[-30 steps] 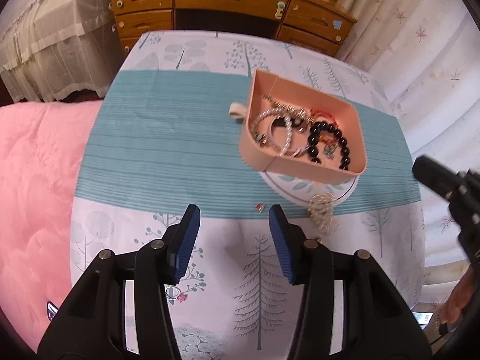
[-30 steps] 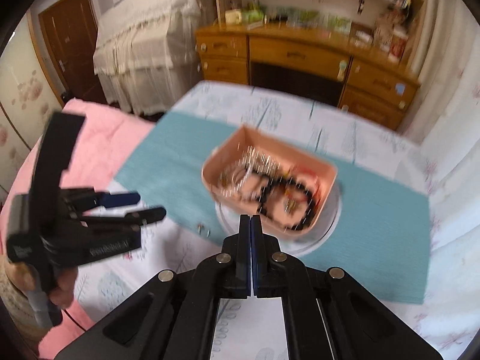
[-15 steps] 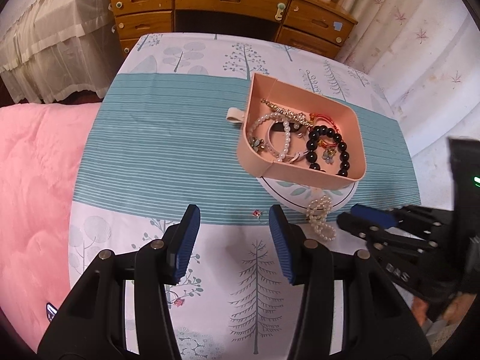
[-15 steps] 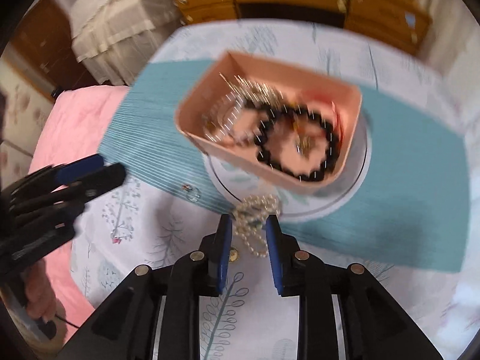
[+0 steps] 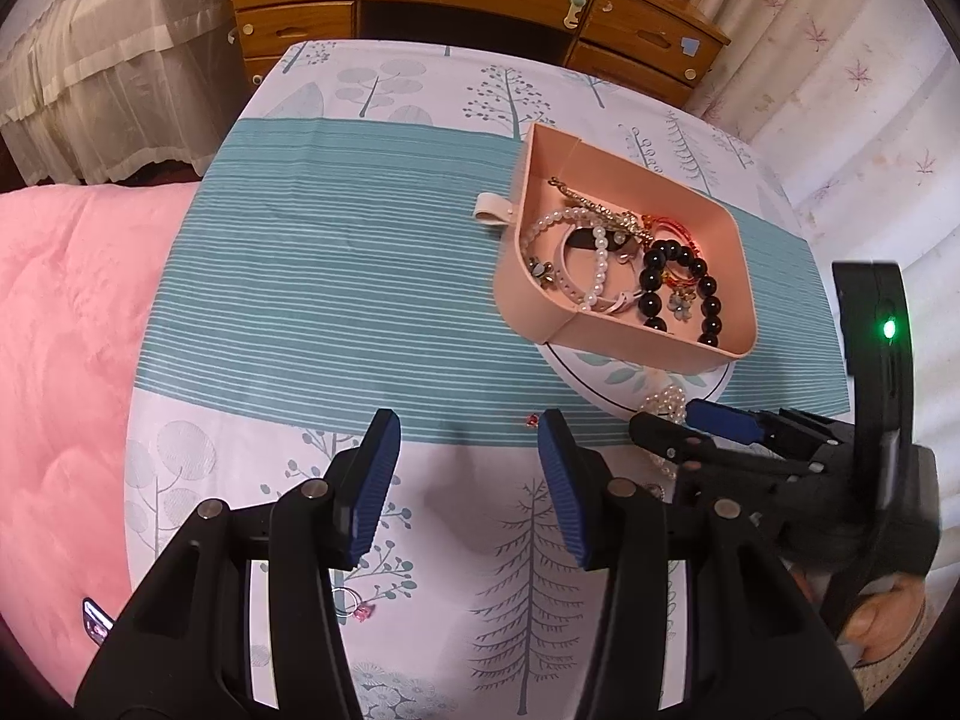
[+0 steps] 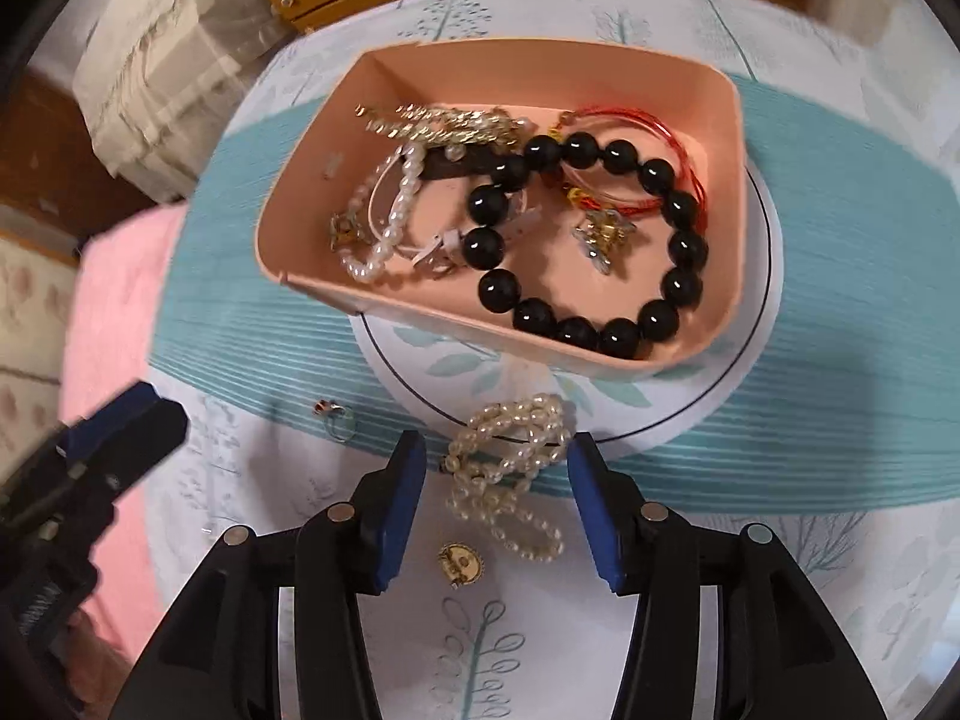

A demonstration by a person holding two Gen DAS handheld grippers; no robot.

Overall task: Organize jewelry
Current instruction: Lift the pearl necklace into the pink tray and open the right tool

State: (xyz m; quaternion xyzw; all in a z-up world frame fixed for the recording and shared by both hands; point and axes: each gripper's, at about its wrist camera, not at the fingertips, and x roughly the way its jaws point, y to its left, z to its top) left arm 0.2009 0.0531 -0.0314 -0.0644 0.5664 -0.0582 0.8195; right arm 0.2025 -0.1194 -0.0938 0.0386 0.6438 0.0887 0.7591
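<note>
A: What differs from a second ago?

B: The right gripper was pinched together and high above the pink tray; it has come down, and its jaws have just been opening. They now stand apart on either side of a loose pearl strand, not pressing on it. The left gripper has barely shifted, its jaws parted over bare cloth with nothing between them.

A: Where does the strand lie?

B: Half on the rim of the round white plate under the tray, half on the tablecloth. Its long axis runs from the plate edge back towards the gripper, slanting right. A small gold round piece lies just beside its near end.

A: Materials?

B: The tray is smooth matte plastic, a rounded rectangle, its long axis across the right wrist view. Inside it lie a ring of glossy black beads, a pearl bracelet, a gold chain and a thin red cord. The cloth is printed with trees and a ribbed teal band. The fingers carry ridged blue pads.

A: Anything else loose?

B: A tiny ring with a red stone on the cloth left of the strand, and a pink-stoned ring under the left gripper.
</note>
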